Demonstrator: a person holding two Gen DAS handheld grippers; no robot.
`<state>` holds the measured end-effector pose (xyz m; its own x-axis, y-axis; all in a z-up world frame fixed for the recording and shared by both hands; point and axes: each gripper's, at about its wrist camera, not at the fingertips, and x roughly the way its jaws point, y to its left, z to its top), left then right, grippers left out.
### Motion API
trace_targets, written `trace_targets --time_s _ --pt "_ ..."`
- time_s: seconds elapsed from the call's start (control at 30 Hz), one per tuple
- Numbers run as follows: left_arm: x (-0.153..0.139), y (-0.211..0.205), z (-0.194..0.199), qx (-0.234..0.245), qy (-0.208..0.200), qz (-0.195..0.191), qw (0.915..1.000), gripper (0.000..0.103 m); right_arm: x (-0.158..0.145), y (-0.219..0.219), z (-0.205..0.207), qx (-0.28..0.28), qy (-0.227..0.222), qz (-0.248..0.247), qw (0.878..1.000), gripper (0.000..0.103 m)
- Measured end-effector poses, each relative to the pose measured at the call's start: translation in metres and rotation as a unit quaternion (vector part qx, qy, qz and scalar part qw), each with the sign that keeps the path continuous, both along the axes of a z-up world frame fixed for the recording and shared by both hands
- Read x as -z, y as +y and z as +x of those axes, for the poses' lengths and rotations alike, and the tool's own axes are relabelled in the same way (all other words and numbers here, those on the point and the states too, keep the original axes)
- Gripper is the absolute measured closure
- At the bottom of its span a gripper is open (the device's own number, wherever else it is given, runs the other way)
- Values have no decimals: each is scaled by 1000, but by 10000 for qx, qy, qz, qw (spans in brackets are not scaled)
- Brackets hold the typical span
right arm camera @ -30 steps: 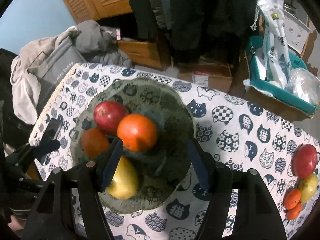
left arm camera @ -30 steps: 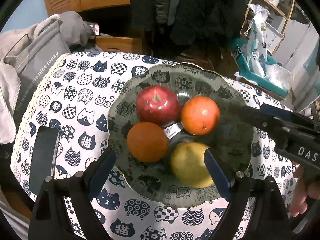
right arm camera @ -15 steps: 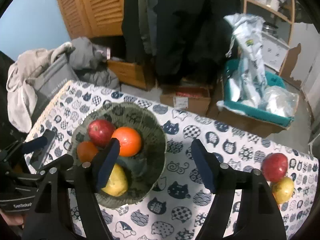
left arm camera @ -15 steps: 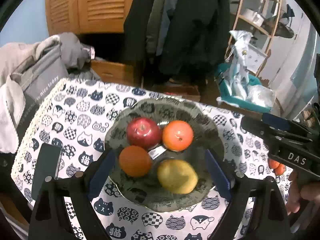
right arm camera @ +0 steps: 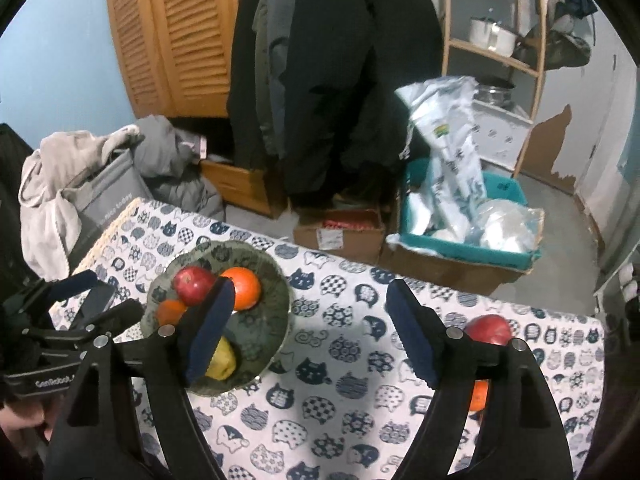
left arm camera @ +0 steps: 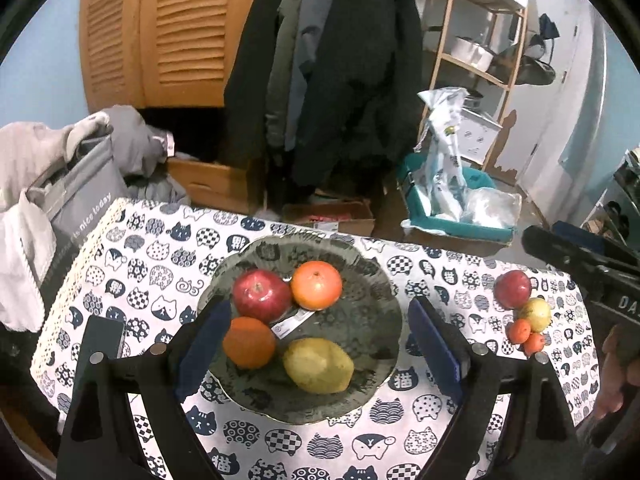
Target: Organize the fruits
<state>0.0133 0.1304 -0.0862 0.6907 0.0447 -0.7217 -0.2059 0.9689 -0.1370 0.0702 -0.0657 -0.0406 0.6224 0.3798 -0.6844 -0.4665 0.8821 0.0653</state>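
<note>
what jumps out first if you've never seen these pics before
The dark green plate in the middle of the cat-print tablecloth draws the eye: it holds a red apple, two oranges and a yellow pear. A second small cluster of fruit lies loose near the cloth's right edge. Both tools, left and right, hang open above, holding nothing.

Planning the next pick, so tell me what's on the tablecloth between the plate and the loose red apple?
Nothing: only bare cat-print tablecloth lies between the plate and the loose red apple, clearest in the left wrist view.
</note>
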Motion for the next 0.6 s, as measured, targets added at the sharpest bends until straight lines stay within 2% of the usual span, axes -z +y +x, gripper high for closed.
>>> trace_targets --time_s 0.43,0.6 --pt "-30 -39 -5 394 -214 289 9986 12 -25 -61 -19 315 -304 -45 9990 22" --pt "-40 -59 -4 544 -335 297 9975 6 -25 -85 -25 548 -424 -178 9974 22"
